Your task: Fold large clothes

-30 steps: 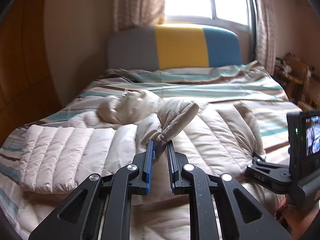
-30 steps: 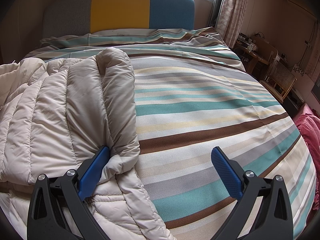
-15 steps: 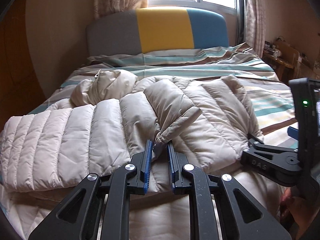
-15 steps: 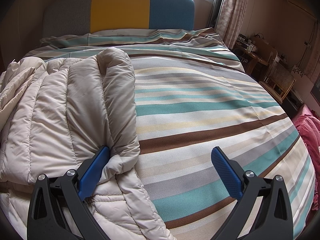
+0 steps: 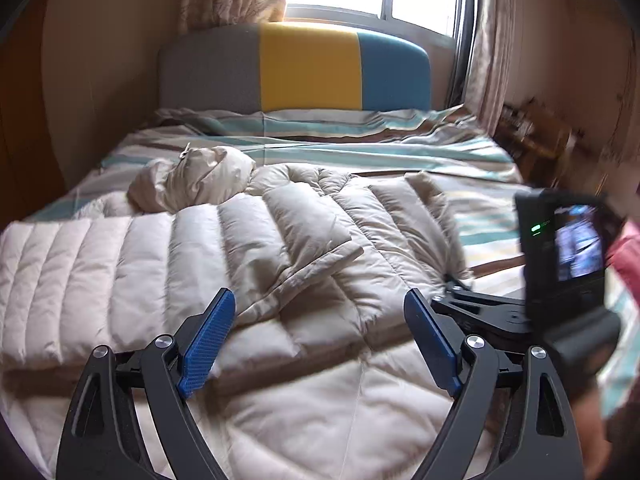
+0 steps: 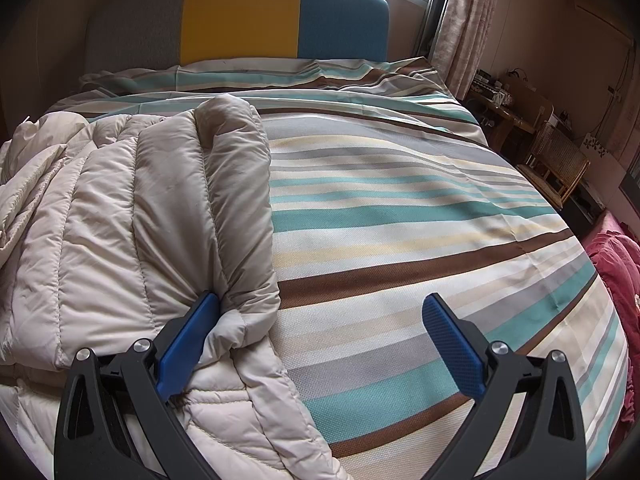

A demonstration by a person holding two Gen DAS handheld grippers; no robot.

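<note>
A: What changed on the left?

B: The left gripper has just been opening; its blue pads stand wide, and the sleeve it pinched a second ago now lies flat across the cream quilted down jacket on the striped bedcover.

A: The right?

B: The right gripper is unmoved, wide open; its left pad seems to touch the jacket's folded edge, gripping nothing.

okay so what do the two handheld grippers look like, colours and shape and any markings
Both the left gripper and the right gripper share one design: black plastic arms with slot cut-outs and round silver pivot bolts, tipped with blue textured pads. The left wrist view also shows a black camera with a lit screen and green light.
</note>
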